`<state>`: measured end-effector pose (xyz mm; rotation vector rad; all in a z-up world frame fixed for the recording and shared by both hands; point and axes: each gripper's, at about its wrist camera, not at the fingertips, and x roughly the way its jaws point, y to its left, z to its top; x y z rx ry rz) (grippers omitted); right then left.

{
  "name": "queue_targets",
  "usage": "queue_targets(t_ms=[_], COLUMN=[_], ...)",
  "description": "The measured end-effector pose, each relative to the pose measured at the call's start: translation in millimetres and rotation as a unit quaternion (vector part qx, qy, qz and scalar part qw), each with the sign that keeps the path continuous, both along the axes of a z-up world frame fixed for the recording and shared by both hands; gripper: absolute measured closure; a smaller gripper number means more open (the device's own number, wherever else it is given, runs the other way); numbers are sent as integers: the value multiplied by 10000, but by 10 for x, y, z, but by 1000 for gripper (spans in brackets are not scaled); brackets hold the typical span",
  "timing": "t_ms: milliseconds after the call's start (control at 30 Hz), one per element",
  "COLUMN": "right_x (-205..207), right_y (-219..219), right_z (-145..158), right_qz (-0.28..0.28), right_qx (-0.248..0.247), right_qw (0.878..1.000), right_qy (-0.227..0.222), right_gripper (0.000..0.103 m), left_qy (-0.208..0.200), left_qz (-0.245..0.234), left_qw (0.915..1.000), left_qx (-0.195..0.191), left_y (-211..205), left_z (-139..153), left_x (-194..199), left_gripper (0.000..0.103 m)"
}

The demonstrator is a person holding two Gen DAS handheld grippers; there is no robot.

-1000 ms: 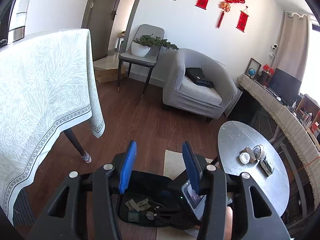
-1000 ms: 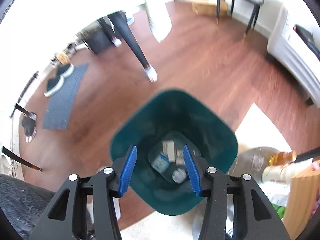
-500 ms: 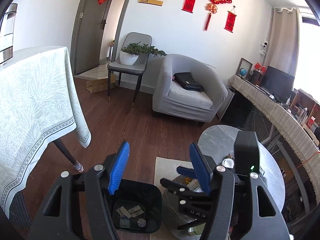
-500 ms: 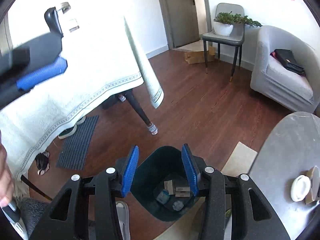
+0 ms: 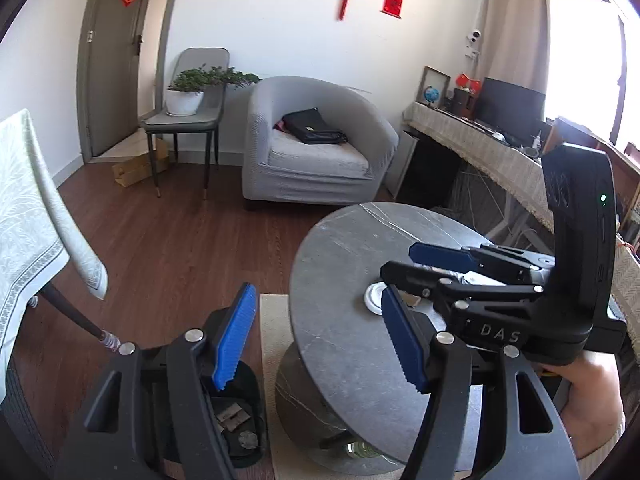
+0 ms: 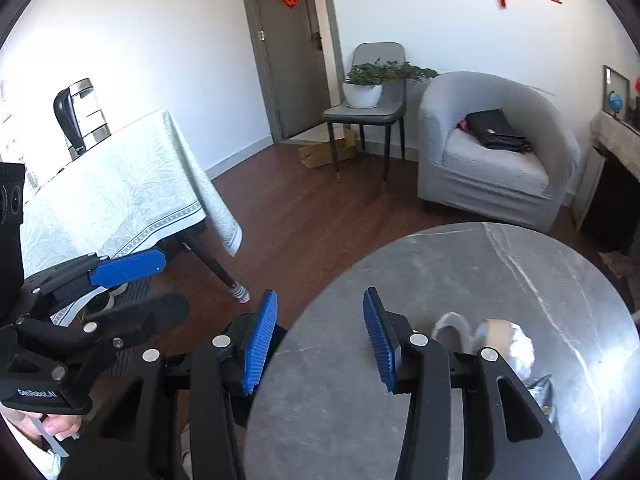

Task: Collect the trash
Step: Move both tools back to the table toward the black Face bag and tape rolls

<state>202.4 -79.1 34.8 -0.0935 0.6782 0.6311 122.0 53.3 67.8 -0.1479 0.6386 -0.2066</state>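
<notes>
A dark trash bin [image 5: 244, 412] stands on the floor at the lower left, with paper scraps in its bottom. Beside it is a round grey stone table [image 5: 348, 248]. On the table lie a white lid [image 5: 374, 300] and crumpled wrappers with a brown-taped roll [image 6: 496, 334]. My left gripper [image 5: 320, 340] hovers open over the gap between bin and table edge, with nothing between its blue pads. My right gripper [image 6: 320, 344] is open and empty above the table's near left rim, with the wrappers just right of it. In the left wrist view the right gripper [image 5: 404, 266] covers part of the trash.
A cloth-covered table [image 6: 120, 200] stands at the left, with a slanted leg [image 6: 216, 264] near the bin. A grey armchair [image 5: 316, 148] with a black bag and a chair with a potted plant [image 5: 188, 96] stand farther back. A beige rug [image 5: 272, 340] lies under the round table.
Both views swung away from the bin toward the round table. The right gripper rose from just over the bin's mouth to above the tabletop. The left jaws spread wider.
</notes>
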Motion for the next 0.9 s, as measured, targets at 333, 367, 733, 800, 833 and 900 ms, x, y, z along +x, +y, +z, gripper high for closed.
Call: queue_targets(t_ms=[333,367,733,800,833,900], right_x=[19,24,36,45,47,43], right_y=[-951,-1024,-1464,-1499,-1510,-1543], right_z=[-169,-203,-530,-575,-584,-600], right_qz=[-754,-792,-892,-908,-912,-901], right_qx=[-203,-241,-238,-232,-218,-161], right_qw=[9969,9966,9951,9948,9947,9948], right_qy=[32,51,348,403,420,442], right_gripper=[57,57,39,39,39,39], left_qy=[192,211,354,444,493,573], left_qz=[-433,-448,-382,-280,-250,-232], left_qw=[9989,9987,9984,9982,9980,9975], left_qx=[-50,-88,-231,-296,-299,-336], left_y=[-622,-668,-1169,-1214,-1242,-1275], left_z=[-180,-190,-288,-351,-377,-433], left_x=[431,470,918,985,1033,1101], left_gripper=[36,36,31,32,32,33])
